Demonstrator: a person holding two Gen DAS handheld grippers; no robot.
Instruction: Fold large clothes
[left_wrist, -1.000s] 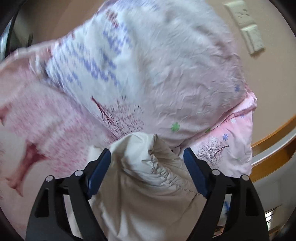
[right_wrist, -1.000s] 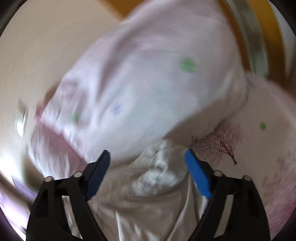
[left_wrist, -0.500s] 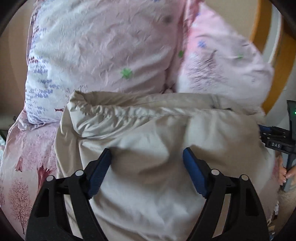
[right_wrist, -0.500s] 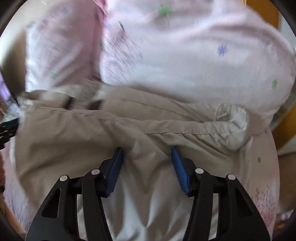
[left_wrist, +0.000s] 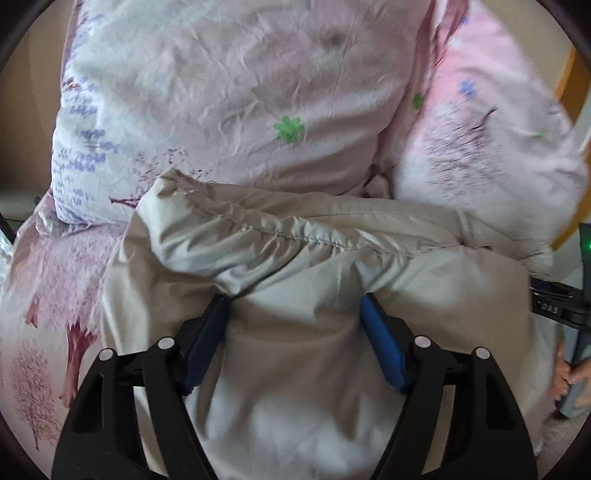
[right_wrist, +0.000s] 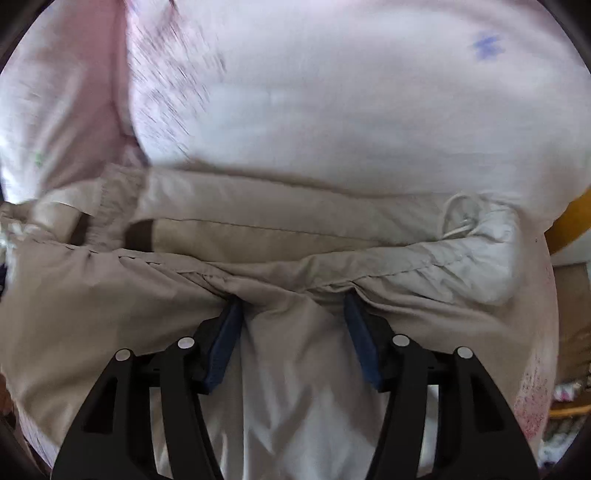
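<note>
A beige padded jacket (left_wrist: 295, 236) lies on the pink floral bed, its doubled hem edge resting against the pillows. My left gripper (left_wrist: 292, 308) has a thick bunch of the jacket between its blue pads, and its jaws are closing on it. In the right wrist view the same jacket (right_wrist: 258, 229) shows a drawcord loop at its right end. My right gripper (right_wrist: 293, 306) pinches a fold of the fabric, with creases running into both pads, while its jaws are opening slightly. Both grippers' fingertips are tucked under the rolled edge.
Two floral pillows (left_wrist: 240, 92) (left_wrist: 480, 147) stand just behind the jacket. Pink bedsheet (left_wrist: 48, 295) spreads out to the left. The other gripper's body (left_wrist: 561, 310) and a hand (left_wrist: 569, 373) sit at the right edge. A yellow wooden bed frame (right_wrist: 569, 225) lies to the right.
Both grippers rolled and swung over with the jacket, bringing its edge down along the pillows. The bunched cloth spread into a wide band. The right jaws narrowed; the left narrowed a little.
</note>
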